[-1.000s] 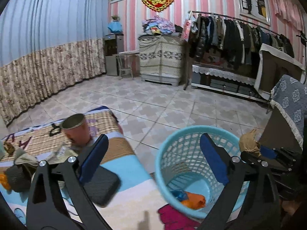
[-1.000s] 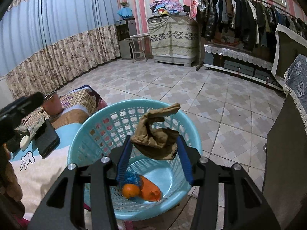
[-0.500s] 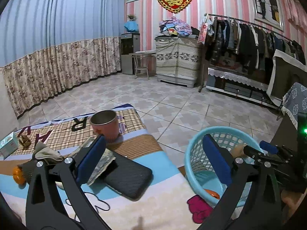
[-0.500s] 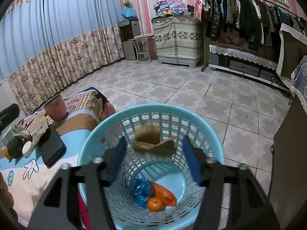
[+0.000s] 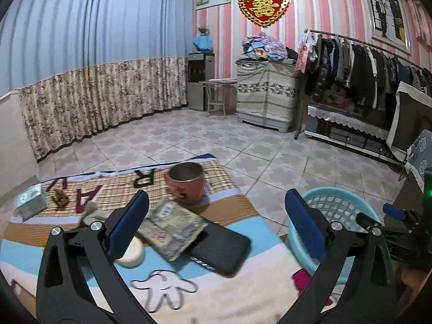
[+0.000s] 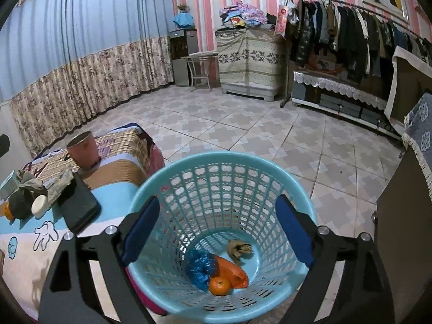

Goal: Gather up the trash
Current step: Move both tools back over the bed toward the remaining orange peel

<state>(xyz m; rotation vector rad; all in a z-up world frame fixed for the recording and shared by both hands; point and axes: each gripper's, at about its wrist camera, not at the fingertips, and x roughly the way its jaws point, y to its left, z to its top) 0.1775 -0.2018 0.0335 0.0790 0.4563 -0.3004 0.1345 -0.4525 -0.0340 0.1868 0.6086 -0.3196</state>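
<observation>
My right gripper hovers above the light-blue mesh basket, its jaws opening with nothing between them. At the basket's bottom lie a crumpled brown paper, a blue bag, an orange bag and an orange fruit. My left gripper is open and empty over a low patterned bed cover. Ahead of it lie a crumpled grey wrapper, a black flat case, a white round piece and a small brown scrap. The basket stands to its right.
A pink cup and a small box stand on the cover. A dark cabinet rises right of the basket. Tiled floor stretches to a clothes rack, a covered chest and curtains.
The right gripper opened and the brown paper dropped from it to the basket's bottom. The left gripper swung left from over the basket to over the things on the cover.
</observation>
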